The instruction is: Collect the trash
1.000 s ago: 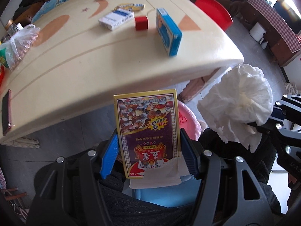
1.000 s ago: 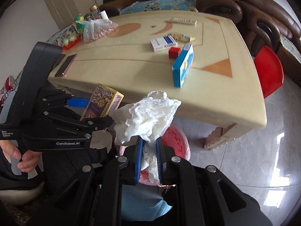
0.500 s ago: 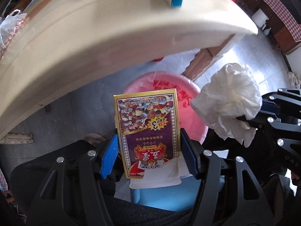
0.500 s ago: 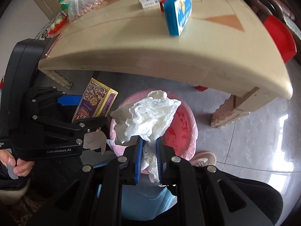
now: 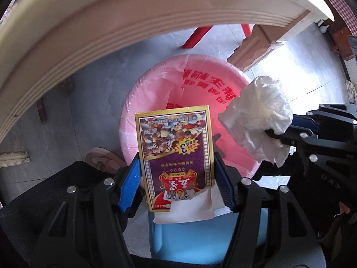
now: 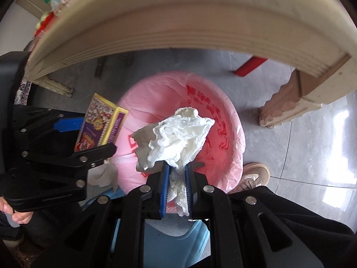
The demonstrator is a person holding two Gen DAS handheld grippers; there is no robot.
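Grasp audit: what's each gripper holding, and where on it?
Left gripper: card box, side edges near its lower end. Right gripper: crumpled tissue, pinched at its bottom.

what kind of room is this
Probably a home living or dining room: a cream wooden table with carved legs, grey glossy floor tiles, and a bin lined with a pink bag beneath the table's edge.

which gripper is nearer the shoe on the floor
Right. The right gripper hangs just beside the shoe, over the bin's near rim; the left gripper is across the bin.
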